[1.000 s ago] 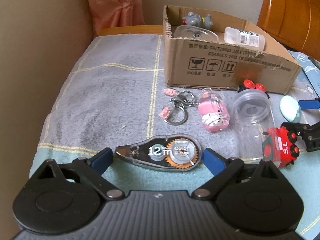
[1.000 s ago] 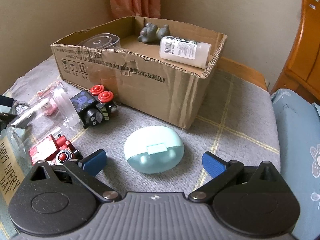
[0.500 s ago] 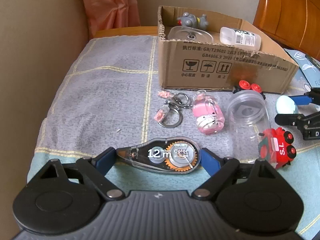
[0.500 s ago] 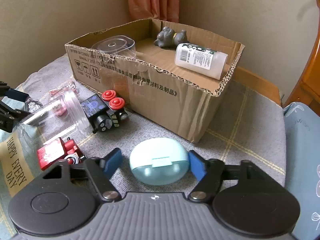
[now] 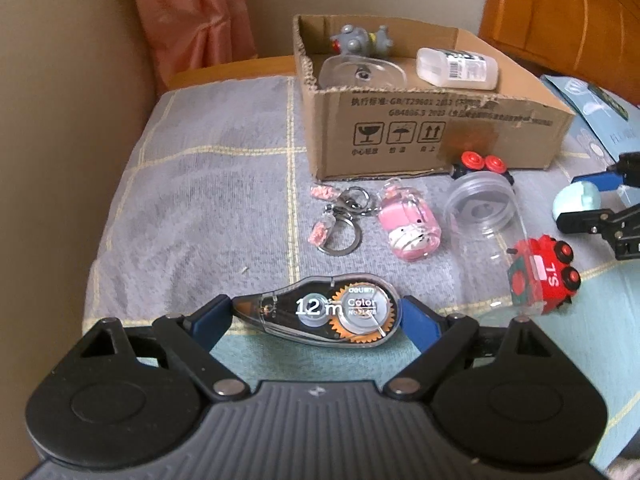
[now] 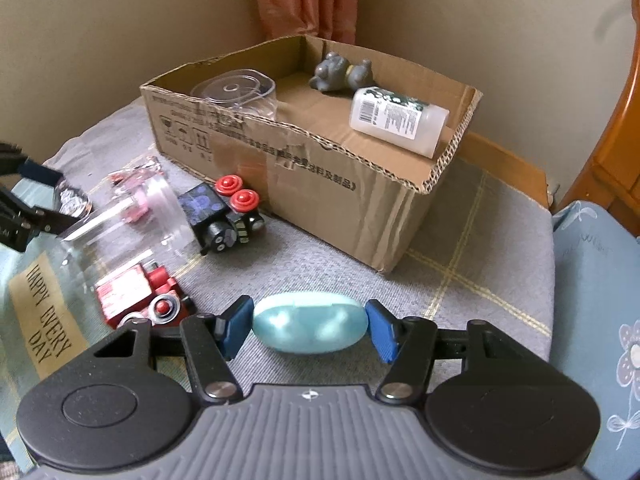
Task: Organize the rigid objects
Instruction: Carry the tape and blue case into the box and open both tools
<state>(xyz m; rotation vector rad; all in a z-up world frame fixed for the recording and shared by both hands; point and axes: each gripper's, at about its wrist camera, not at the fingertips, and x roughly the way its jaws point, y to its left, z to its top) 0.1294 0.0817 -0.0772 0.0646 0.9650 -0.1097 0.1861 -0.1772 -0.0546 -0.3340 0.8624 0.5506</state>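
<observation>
The left gripper point(image 5: 316, 314) has its jaws clamped end to end on a correction tape dispenser point(image 5: 320, 312), a teardrop-shaped clear shell with an orange toothed wheel inside and white lettering "12 m" on its face; it lies flat on the grey checked cloth point(image 5: 208, 200) near the cloth's front edge, its narrow tip against one blue pad and its round end against the other. The right gripper point(image 6: 310, 328) has just been closing its jaws, and they now press on both ends of a pale mint, glossy oval case point(image 6: 311, 326) that sits on the same cloth in front of the cardboard box point(image 6: 320, 184). The open box holds a clear plastic tub point(image 6: 236, 92), a grey figurine point(image 6: 340, 74) and a white bottle point(image 6: 396, 120) with a printed label, lying on its side. Between the two grippers, on the cloth, lie a clear jar point(image 5: 482, 210) on its side, a red toy train point(image 5: 542, 276) marked "S.L", a dark toy train point(image 6: 222, 216) with two red knobs just beside the box wall, a pink character keychain point(image 5: 408, 226) in a clear shell, and a bunch of metal key rings point(image 5: 342, 220) with small pink charms.
</observation>
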